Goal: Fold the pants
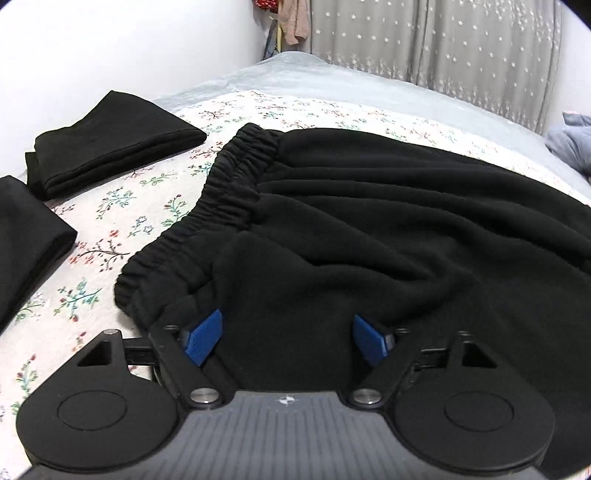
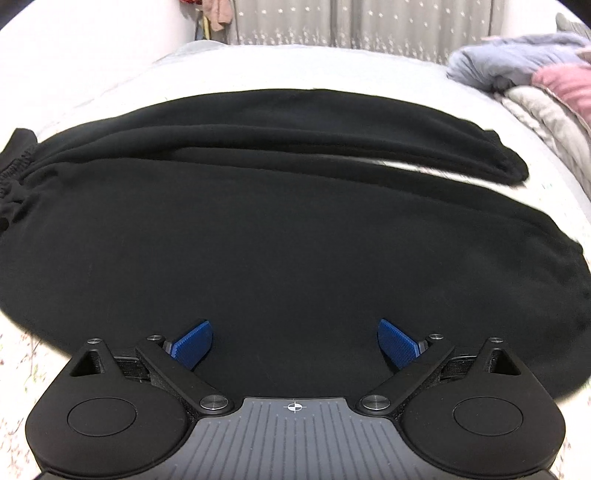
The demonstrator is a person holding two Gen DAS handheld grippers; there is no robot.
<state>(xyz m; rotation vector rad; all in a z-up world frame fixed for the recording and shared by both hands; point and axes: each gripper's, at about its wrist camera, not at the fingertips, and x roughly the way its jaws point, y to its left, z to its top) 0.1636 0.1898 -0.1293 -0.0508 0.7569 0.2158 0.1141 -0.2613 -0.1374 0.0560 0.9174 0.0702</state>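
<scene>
A bed (image 1: 110, 236) fills both views, covered by a white sheet printed with small flowers and twigs; farther back a plain grey cover (image 1: 332, 77) runs to the far edge. Behind it hangs a grey curtain (image 1: 443, 44) dotted with white stars, and a bare white wall (image 1: 129, 40) closes the left side. In the corner between them some clothes (image 1: 291, 18) hang, pinkish and red.

The black pants (image 1: 369, 206) lie spread across the floral sheet, the gathered waistband (image 1: 229, 184) toward the left and both legs stretching right, the far leg (image 2: 369, 129) resting slightly apart from the near one. Two folded black garments (image 1: 107, 144) sit on the sheet left of the waistband. Bunched bedding (image 2: 535, 74), grey-blue and pink, is heaped at the right.

The left tongs (image 1: 288, 339) are spread wide over the fabric near the waistband, holding nothing. The right tongs (image 2: 295, 343) are likewise parted over the near leg, empty.
</scene>
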